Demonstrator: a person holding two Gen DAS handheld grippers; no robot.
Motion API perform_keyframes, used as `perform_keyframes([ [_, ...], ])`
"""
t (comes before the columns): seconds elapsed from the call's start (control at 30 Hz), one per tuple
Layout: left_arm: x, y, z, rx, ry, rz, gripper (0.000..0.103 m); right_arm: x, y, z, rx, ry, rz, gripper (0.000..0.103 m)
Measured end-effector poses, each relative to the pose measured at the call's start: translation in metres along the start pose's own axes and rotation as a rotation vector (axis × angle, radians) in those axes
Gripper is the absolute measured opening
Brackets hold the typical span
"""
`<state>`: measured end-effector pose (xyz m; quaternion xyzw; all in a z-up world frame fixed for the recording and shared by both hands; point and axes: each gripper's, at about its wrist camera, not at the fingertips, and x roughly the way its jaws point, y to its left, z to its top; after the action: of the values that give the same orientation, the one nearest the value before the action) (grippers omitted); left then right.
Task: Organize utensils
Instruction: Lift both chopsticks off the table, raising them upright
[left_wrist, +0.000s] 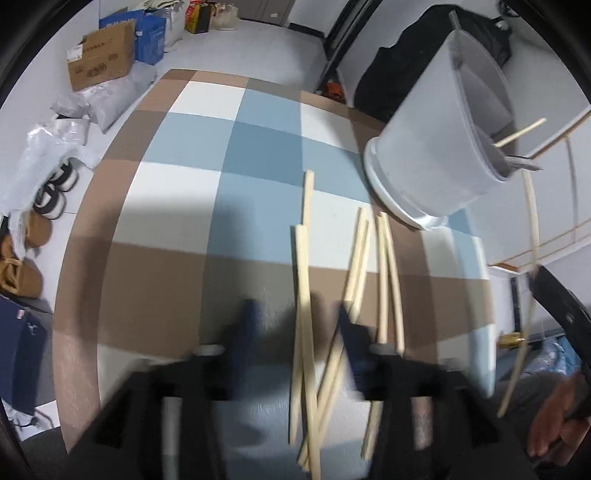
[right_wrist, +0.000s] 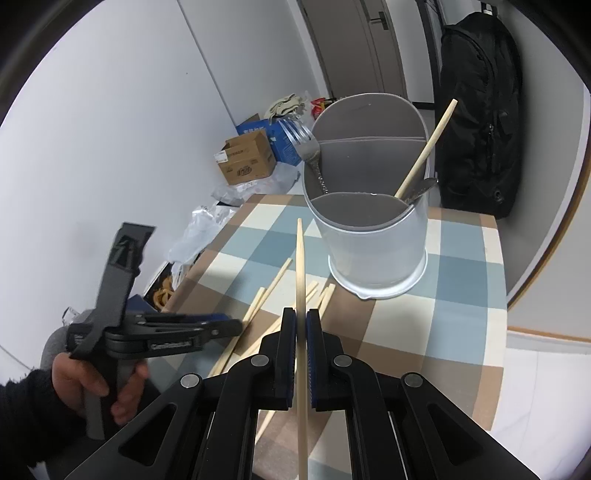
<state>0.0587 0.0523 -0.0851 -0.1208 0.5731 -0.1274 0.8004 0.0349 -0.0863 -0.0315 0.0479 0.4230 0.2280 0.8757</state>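
Several wooden chopsticks (left_wrist: 306, 295) lie loose on the checkered tablecloth (left_wrist: 177, 192); they also show in the right wrist view (right_wrist: 266, 299). My left gripper (left_wrist: 295, 314) is open and low over them, its fingers to either side of the pile. My right gripper (right_wrist: 301, 325) is shut on one chopstick (right_wrist: 301, 266), held above the table and pointing toward the grey utensil holder (right_wrist: 369, 229). The holder has compartments with a fork (right_wrist: 308, 147), a chopstick (right_wrist: 424, 147) and a spoon inside. The held chopstick also shows at the right of the left wrist view (left_wrist: 530, 229).
A black backpack (right_wrist: 476, 110) stands behind the table. Cardboard boxes (left_wrist: 99, 55), plastic bags and shoes (left_wrist: 55, 192) lie on the floor to the left of the table. A white wall runs along the left.
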Motion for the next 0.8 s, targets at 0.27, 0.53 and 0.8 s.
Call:
perform_keyframes([
  [0.27, 0.013, -0.005, 0.016, 0.042, -0.080, 0.070, 0.044, -0.002, -0.005, -0.001, 0.009, 0.000, -0.003, 0.005],
  [0.53, 0.003, 0.002, 0.015, 0.045, -0.118, 0.066, 0.002, -0.006, -0.007, 0.001, 0.020, -0.014, 0.000, 0.005],
  [0.8, -0.025, 0.001, 0.014, -0.003, -0.231, -0.024, 0.002, -0.015, -0.002, 0.002, 0.005, -0.058, 0.010, 0.005],
])
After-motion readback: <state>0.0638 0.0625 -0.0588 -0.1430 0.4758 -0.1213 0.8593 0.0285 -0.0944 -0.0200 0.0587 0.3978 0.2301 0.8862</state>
